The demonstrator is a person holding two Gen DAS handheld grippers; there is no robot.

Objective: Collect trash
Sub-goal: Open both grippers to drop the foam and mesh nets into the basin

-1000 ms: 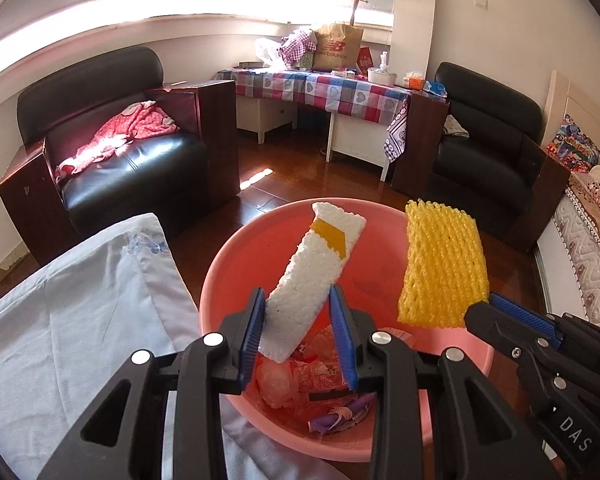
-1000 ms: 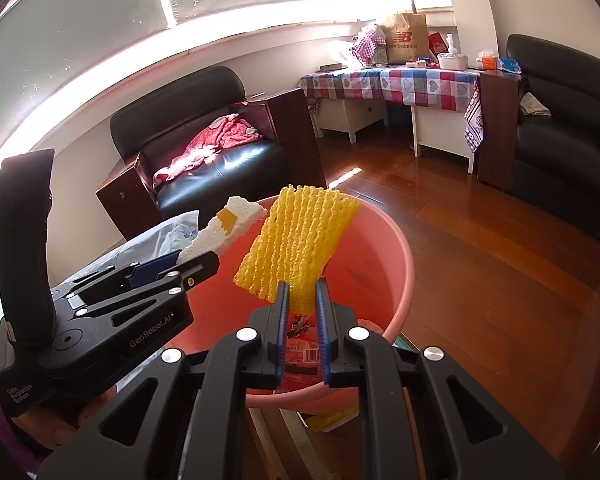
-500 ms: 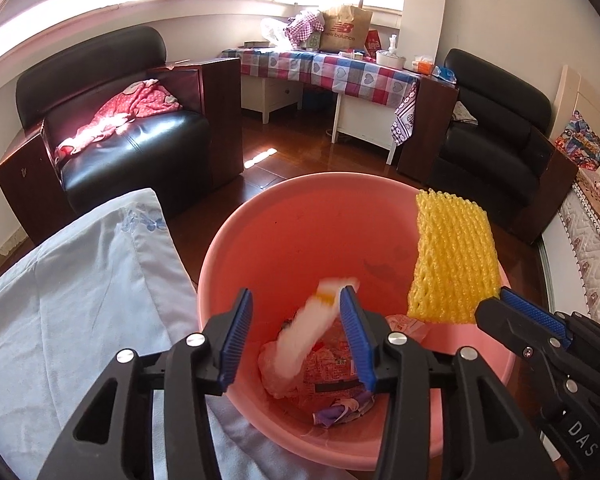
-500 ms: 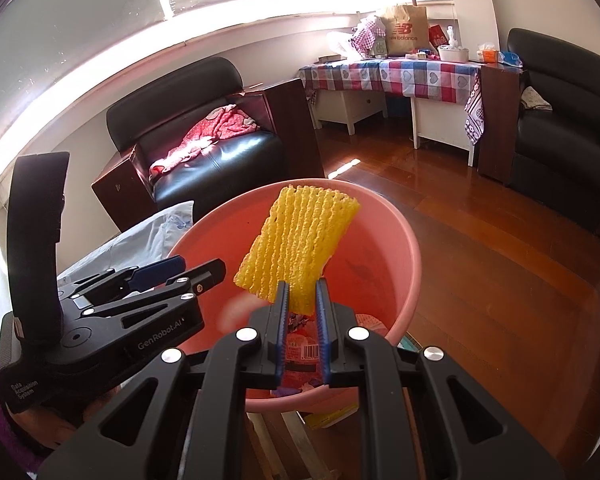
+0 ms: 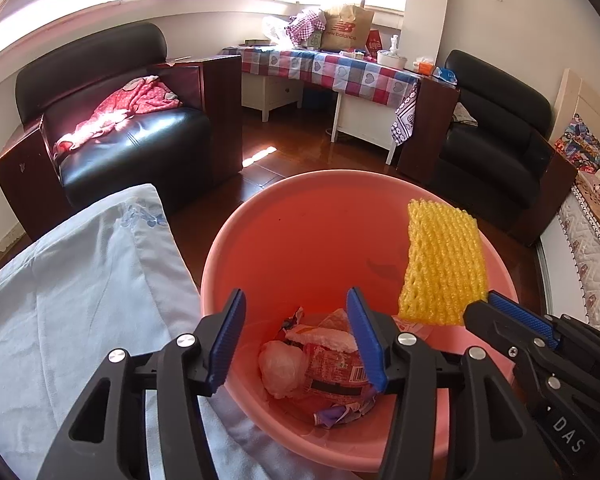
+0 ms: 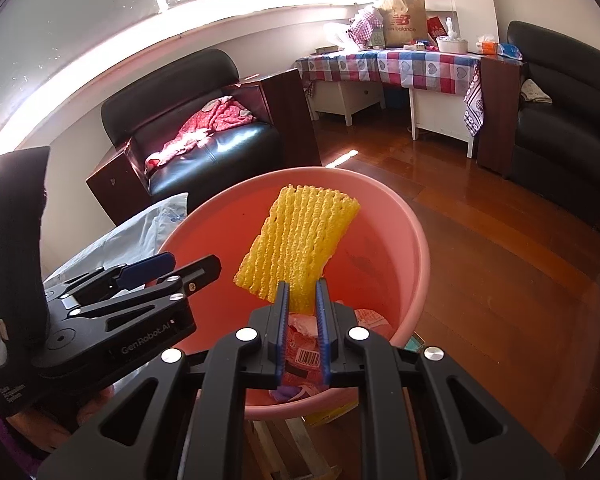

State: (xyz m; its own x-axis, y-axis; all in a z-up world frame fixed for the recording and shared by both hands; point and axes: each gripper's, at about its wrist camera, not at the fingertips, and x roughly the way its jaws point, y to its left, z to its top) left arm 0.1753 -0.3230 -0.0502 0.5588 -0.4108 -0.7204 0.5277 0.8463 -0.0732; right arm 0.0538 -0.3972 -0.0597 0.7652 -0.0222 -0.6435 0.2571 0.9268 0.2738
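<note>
Now the right gripper [image 6: 301,298] pinches the yellow foam net [image 6: 298,242] by its bottom edge, over the pink basin [image 5: 236,236]. Net looks light, soft, squashy; an edge grip suits it. Left gripper [image 5: 296,338] stands wide and empty, jaws just opened; the white foam strip [image 5: 324,338] it held earlier now lies among wrappers in the basin.

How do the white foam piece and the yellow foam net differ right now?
The white foam piece lies in the pink basin among wrappers; the yellow foam net hangs above it, upright. The white piece is free, the left claw having just opened with nothing between its pads; the net is pinched by the right claw. Both are foam packing.
</note>
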